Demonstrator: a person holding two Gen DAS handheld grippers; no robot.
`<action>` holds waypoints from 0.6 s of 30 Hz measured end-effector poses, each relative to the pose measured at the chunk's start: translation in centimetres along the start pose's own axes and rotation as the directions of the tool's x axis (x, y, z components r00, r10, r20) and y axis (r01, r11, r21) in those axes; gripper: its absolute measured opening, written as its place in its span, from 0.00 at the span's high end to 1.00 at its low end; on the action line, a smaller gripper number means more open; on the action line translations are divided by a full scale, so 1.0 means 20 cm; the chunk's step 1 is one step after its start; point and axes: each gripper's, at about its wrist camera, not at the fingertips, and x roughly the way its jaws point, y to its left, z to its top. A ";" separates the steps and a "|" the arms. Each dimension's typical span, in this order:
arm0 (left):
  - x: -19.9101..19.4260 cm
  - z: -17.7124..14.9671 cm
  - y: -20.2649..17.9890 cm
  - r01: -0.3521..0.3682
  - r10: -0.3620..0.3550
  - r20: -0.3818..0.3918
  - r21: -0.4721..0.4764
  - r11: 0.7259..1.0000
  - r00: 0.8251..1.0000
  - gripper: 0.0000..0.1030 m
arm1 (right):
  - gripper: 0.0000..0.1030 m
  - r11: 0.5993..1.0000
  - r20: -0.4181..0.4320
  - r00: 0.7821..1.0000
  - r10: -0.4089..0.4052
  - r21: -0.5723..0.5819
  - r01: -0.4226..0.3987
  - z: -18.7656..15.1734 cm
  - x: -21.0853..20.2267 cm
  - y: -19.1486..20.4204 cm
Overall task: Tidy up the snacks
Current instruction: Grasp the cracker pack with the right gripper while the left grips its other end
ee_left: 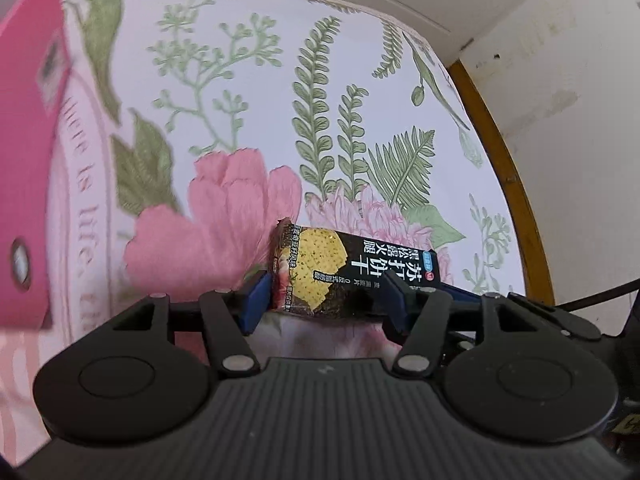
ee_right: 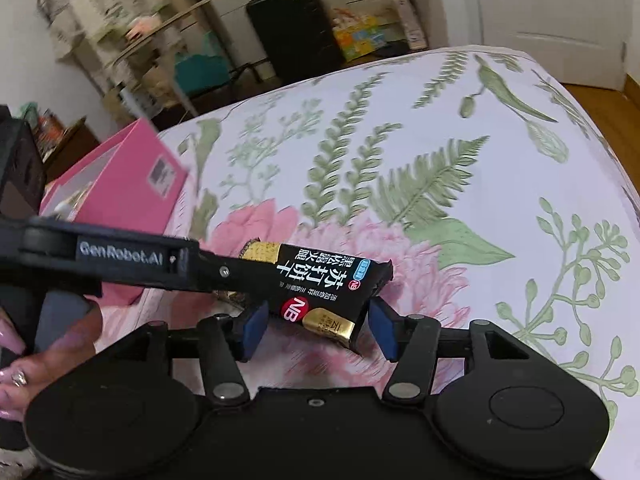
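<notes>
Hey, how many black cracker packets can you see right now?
1. The black cracker packet is over the floral cloth, close in front of both cameras. The pink box may hide more.

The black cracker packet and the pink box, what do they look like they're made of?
Cracker packet: probably thin glossy plastic film, going by its sheen, gold foil-like patches and crimped, jagged end seal.
Pink box: looks like matte card or paperboard, with flat stiff panels, sharp folded edges and a stuck-on label; thin plastic sheet can't be ruled out.
</notes>
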 end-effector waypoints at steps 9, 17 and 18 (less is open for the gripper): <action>-0.20 -0.09 -0.11 -0.114 0.109 0.057 0.099 0.988 0.992 0.44 | 0.39 0.996 0.006 1.000 0.004 -0.092 -0.003 -0.02 -0.11 0.18; -0.49 -0.14 -0.14 -0.085 0.072 0.124 0.103 0.991 0.990 0.44 | 0.34 0.979 0.061 0.998 0.015 -0.202 -0.003 -0.01 -0.32 0.36; -0.54 -0.15 -0.13 -0.085 0.071 0.137 0.099 0.991 0.988 0.44 | 0.33 0.975 0.062 0.998 0.029 -0.220 -0.015 -0.01 -0.33 0.39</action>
